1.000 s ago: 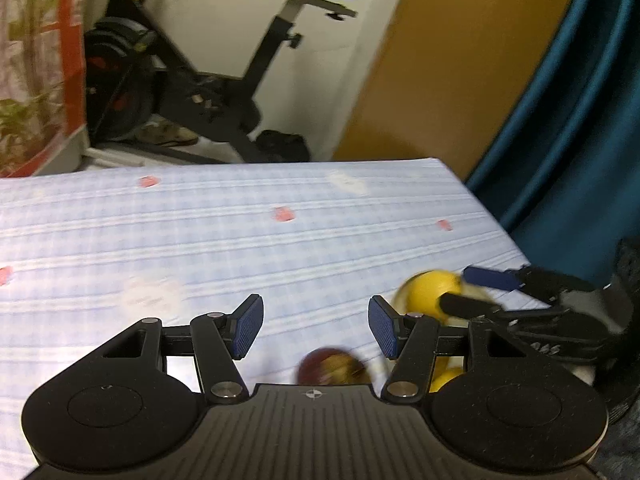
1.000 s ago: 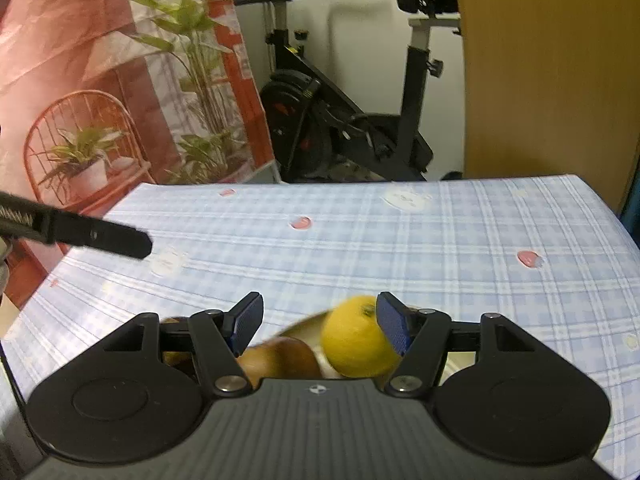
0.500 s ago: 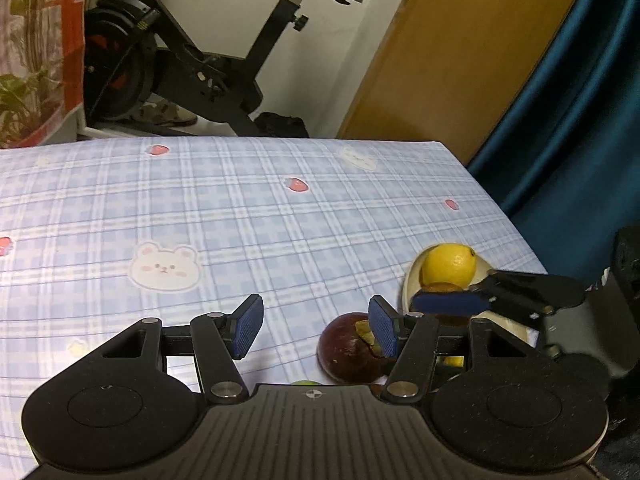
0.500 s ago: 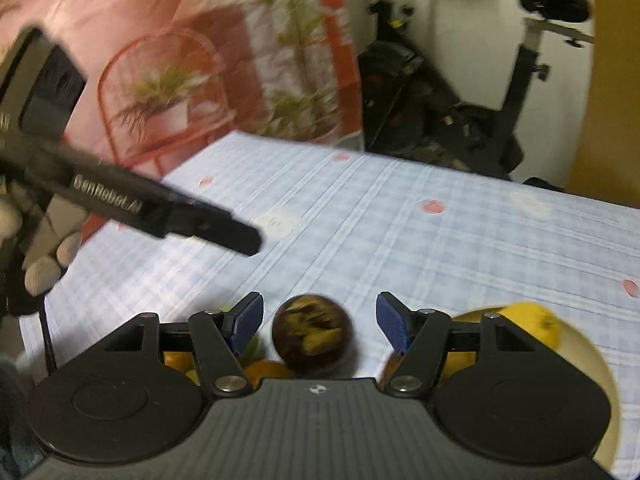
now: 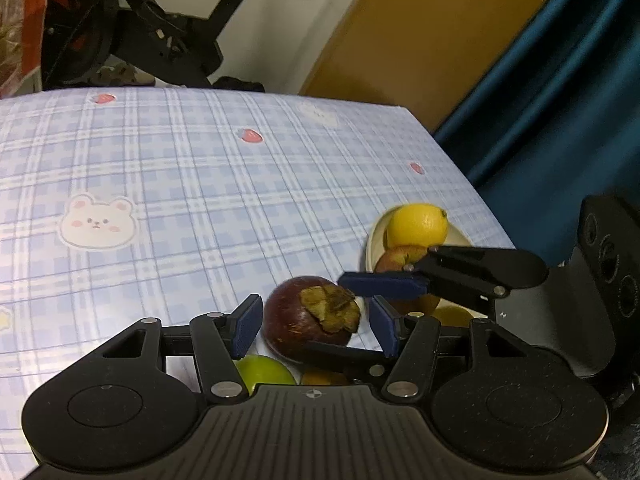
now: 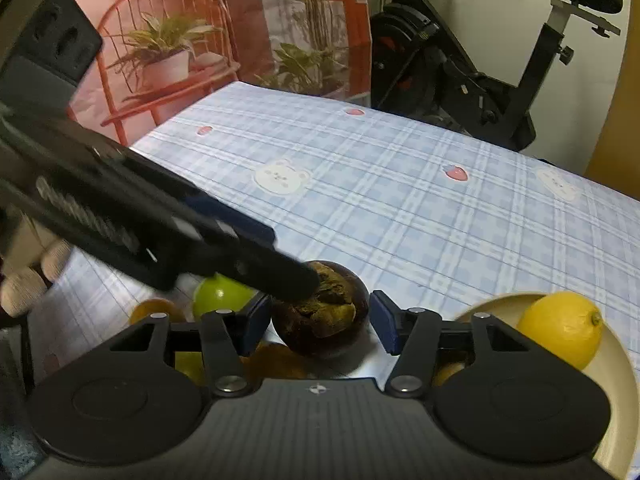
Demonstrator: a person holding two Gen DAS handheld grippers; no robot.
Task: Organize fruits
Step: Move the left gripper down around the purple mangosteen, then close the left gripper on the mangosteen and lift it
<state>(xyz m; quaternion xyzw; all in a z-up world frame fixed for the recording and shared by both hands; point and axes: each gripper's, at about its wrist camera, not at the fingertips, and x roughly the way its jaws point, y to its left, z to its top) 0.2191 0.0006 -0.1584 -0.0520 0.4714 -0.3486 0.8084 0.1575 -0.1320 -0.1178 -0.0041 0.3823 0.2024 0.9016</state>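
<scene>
Mangosteen (image 5: 311,318): dark purple, dried calyx on top, resting on the plaid tabletop (image 5: 180,184) between both grippers. Left gripper (image 5: 316,326): fingers spread, flanking the fruit, not pressing. Right gripper (image 6: 320,322): fingers closing around the same fruit, narrow gaps visible. Cream plate (image 6: 616,368): nearby, holds a lemon (image 6: 560,328). Green lime (image 6: 220,296): just beside the mangosteen.

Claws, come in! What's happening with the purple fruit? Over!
Both claws, left and right, around purple fruit; right closing. Not lifted. Claws crowd each other.
</scene>
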